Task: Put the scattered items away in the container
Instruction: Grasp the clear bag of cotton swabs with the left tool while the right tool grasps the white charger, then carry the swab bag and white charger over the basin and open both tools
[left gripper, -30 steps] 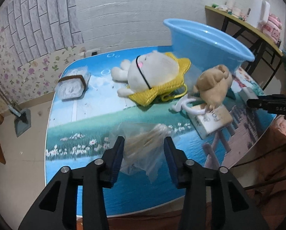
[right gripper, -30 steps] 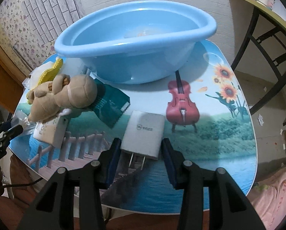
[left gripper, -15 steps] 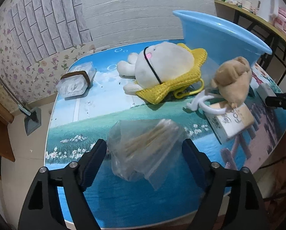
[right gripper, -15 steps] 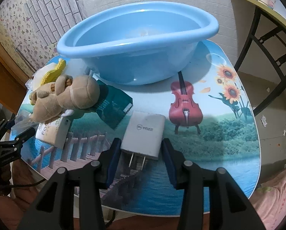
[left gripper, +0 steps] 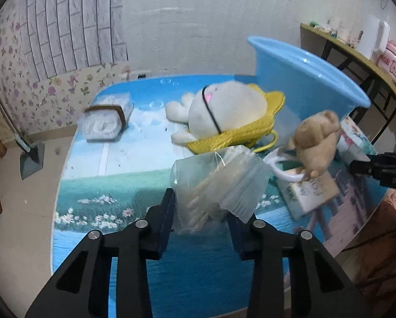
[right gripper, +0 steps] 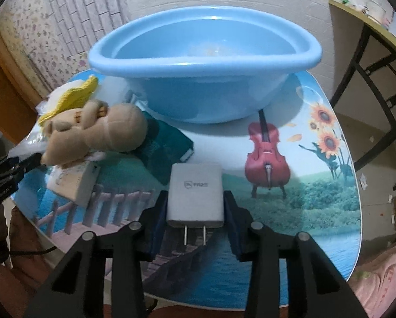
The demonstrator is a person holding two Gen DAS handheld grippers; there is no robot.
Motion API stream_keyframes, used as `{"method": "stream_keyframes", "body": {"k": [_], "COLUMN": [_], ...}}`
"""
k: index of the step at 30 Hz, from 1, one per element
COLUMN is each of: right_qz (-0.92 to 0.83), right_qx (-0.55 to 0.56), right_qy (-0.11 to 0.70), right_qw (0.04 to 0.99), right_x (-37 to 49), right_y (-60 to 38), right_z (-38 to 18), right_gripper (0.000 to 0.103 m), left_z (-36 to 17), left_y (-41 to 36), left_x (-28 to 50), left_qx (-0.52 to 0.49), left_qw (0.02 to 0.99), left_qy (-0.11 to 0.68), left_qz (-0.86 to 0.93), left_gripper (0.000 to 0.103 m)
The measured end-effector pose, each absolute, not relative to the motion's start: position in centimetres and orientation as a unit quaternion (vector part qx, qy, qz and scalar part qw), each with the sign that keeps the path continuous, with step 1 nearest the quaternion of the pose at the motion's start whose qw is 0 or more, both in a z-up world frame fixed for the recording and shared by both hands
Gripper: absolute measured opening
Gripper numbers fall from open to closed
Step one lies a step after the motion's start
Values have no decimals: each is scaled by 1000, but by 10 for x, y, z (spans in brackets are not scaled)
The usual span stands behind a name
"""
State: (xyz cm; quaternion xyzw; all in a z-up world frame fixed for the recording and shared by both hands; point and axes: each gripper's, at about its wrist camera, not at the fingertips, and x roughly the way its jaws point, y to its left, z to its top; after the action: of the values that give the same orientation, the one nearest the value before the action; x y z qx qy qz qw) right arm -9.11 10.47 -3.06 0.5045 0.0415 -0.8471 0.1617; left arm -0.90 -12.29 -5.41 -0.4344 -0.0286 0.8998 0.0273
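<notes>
**Q:** Left wrist view: what does the left gripper [left gripper: 200, 212] hold?

**A:** A clear plastic bag [left gripper: 219, 182] of pale sticks sits between its fingers, pinched at the lower end, and the jaws are closed part-way onto it. The bag appears raised off the table [left gripper: 113, 185]. At 12 o'clock from it lies a white plush [left gripper: 224, 111] on a yellow mesh bag [left gripper: 253, 132]. At 2 o'clock a tan plush [left gripper: 317, 140] rests over a white ring [left gripper: 280, 169] and a small box [left gripper: 312, 193]. At 10 o'clock lies a wrapped packet [left gripper: 105, 122].

**Q:** Right wrist view: what is the state of the right gripper [right gripper: 195, 212]?

**A:** Its jaws bracket a white charger [right gripper: 195, 196], prongs toward the camera. The pads stand at its two sides (whether they press it cannot be told). The charger lies on the printed tabletop.

**Q:** Where is the container?

**A:** The blue basin [right gripper: 205, 58] stands at 12 o'clock from the charger, at the far side of the table. In the left view it lies at 1 o'clock, behind the plush toys. A dark green packet [right gripper: 166, 148] lies between charger and basin, at 11 o'clock. The tan plush appears at 10 o'clock, with the tip of the left gripper just beside it at the frame's 9 o'clock edge.
</notes>
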Motion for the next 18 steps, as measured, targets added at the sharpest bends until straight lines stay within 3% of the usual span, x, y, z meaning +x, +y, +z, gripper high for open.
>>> {"method": "stream_keyframes", "body": {"k": [10, 18], "right_qz": [-847, -867], "right_qx": [464, 416], "right_qy": [14, 12], "right_qw": [258, 276], "right_x": [-75, -76], "right_y": [89, 93], "right_z": [12, 45], "right_gripper": [39, 39], "left_z": [-2, 25], "left_y": [-112, -96], "left_x": [0, -18], "left_qx": [-393, -378], "left_qw": [45, 63], "left_qy": [-14, -15], "left_qz": [918, 924], "left_gripper": [34, 34]}}
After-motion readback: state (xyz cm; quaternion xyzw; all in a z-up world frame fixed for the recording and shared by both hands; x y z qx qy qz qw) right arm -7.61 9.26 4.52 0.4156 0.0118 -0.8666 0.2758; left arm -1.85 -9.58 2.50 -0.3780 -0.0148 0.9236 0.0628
